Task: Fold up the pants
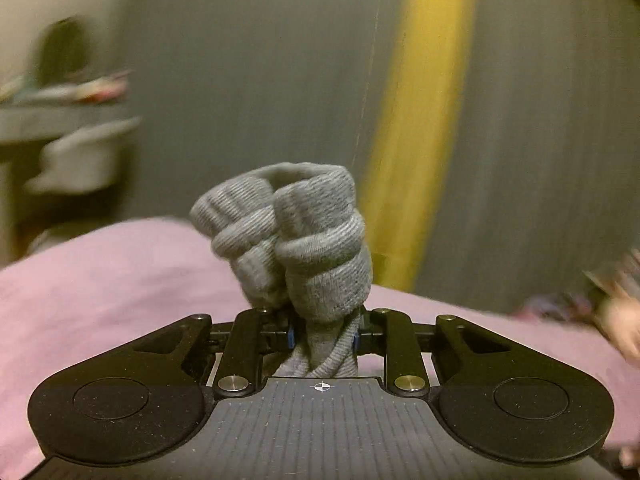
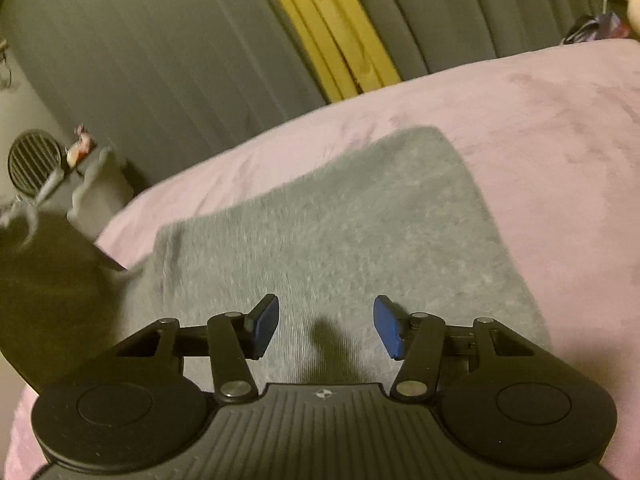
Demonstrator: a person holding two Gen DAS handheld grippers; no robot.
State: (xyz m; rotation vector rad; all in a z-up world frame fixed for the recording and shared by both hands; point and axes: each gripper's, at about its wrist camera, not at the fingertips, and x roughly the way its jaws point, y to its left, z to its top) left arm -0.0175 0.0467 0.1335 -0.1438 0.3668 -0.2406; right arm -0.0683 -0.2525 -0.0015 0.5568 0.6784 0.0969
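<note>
Bunched grey pants (image 1: pixel 304 248) are clamped in the left gripper (image 1: pixel 323 338); the right gripper (image 2: pixel 326 326) hangs unclenched over flat-laid fabric, folding judged unfinished.

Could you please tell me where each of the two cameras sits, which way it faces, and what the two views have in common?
Left wrist: sits on the left gripper, facing nearly level across the pink bedding toward grey curtains; its fingers clamp a bunched grey cuff.
Right wrist: sits on the right gripper, tilted down at the grey pants; its jaws are open, with nothing between them.
Shared: the bedding, curtains and yellow strip.
</note>
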